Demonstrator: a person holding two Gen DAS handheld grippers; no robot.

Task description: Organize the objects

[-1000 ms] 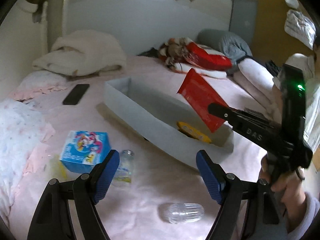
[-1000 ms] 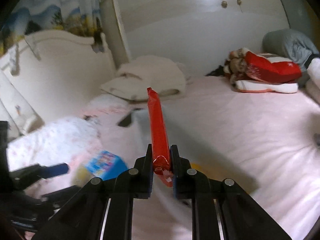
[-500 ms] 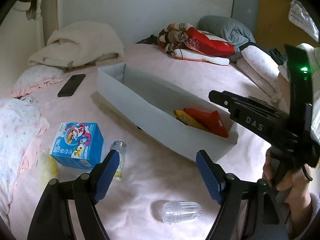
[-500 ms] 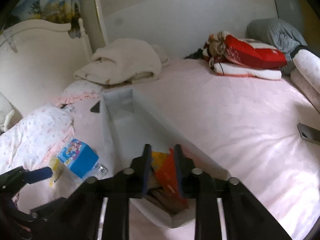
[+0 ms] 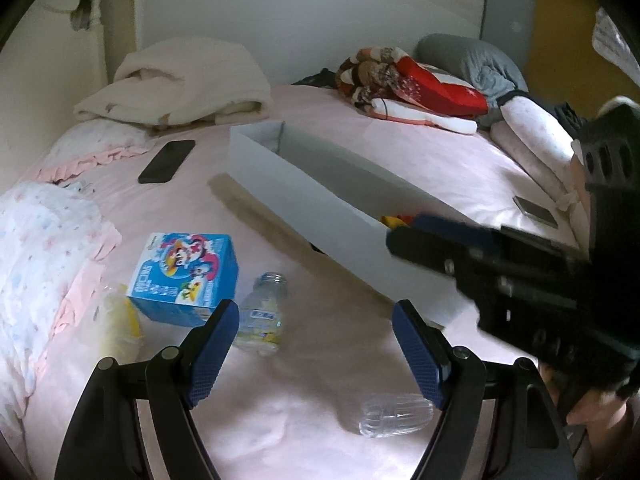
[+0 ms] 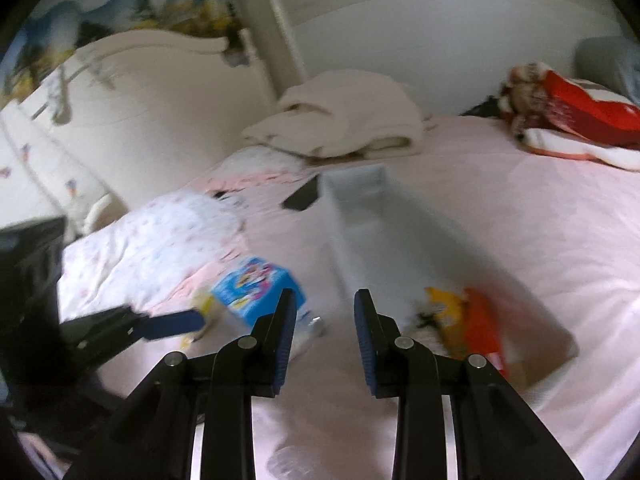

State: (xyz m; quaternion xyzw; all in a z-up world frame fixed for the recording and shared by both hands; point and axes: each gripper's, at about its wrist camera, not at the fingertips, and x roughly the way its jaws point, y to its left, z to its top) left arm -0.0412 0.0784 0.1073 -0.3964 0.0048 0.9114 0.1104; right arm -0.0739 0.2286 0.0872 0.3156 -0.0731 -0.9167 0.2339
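Note:
A long grey box (image 5: pixel 320 200) lies on the pink bed; it also shows in the right wrist view (image 6: pixel 360 216). A red packet (image 6: pixel 482 328) and a yellow packet (image 6: pixel 442 312) lie in its near end. My right gripper (image 6: pixel 325 344) is open and empty, above the bed just left of the box's near end. My left gripper (image 5: pixel 314 356) is open and empty over a small clear bottle (image 5: pixel 262 314), a blue cartoon box (image 5: pixel 186 276) and a clear plastic cup (image 5: pixel 396 416).
A black phone (image 5: pixel 167 161) lies left of the box. Folded white blankets (image 5: pixel 180 84) and red bedding (image 5: pixel 408 88) are at the back. A patterned quilt (image 5: pixel 40 264) is at left. A second phone (image 5: pixel 535 211) lies at right.
My right gripper lowered the red packet into the box, opened and let it go, then drew back to the left. My left gripper stayed open and shifted slightly.

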